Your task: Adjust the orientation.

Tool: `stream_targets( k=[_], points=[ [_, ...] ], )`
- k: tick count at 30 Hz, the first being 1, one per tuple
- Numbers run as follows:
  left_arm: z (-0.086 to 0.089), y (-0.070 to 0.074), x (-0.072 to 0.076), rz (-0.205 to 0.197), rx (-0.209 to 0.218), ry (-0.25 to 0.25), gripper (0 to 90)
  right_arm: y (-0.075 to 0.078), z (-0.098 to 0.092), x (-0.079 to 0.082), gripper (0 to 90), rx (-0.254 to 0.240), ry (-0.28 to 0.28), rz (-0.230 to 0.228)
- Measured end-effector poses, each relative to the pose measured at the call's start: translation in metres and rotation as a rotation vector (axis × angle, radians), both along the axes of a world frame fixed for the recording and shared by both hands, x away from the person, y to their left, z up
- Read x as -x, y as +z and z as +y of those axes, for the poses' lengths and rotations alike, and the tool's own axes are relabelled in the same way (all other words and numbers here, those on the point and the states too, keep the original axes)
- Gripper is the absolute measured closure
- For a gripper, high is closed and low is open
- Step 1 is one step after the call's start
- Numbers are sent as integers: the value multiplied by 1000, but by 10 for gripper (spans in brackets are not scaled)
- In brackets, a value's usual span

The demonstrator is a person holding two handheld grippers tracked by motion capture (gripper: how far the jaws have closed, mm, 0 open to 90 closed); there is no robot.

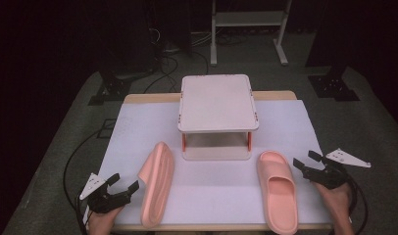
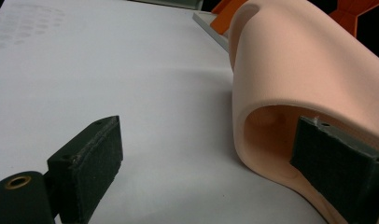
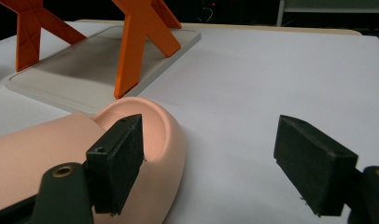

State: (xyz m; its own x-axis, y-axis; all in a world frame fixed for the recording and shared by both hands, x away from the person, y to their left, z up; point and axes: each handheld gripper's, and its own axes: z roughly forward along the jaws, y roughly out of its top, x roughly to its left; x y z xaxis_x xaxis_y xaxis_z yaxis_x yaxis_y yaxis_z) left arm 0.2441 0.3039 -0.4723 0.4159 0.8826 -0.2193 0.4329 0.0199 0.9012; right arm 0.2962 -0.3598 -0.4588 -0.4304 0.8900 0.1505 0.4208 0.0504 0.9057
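While two pink slippers lie on a white table [image 1: 207,196], the left gripper [image 1: 119,188] sits at eight o'clock with jaws apart, one pad inside the opening of the left slipper [image 1: 157,183], which rests on its side. At four o'clock, the right gripper [image 1: 305,164], jaws apart, sits just beside the upright right slipper [image 1: 278,196]. A small two-tier shelf [image 1: 217,103] stands at twelve o'clock.

A two-tier rack [image 1: 217,103] stands on the white table [image 1: 285,122]
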Motion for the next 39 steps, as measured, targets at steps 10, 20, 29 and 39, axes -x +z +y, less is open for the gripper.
stream_targets(
  k=[10,20,29,39],
  points=[
    [-10,0,-6,58,-90,1,94,0,1,0,237,0,5,-6],
    [-20,-1,-23,124,-88,-52,266,-1,2,-1,237,1,5,-2],
    [-35,-1,-33,147,-74,-108,392,-1,0,-1,236,-6,-2,-3],
    [-39,1,-35,143,-48,-131,428,-1,-1,-2,236,-4,-8,-3]
  ],
)
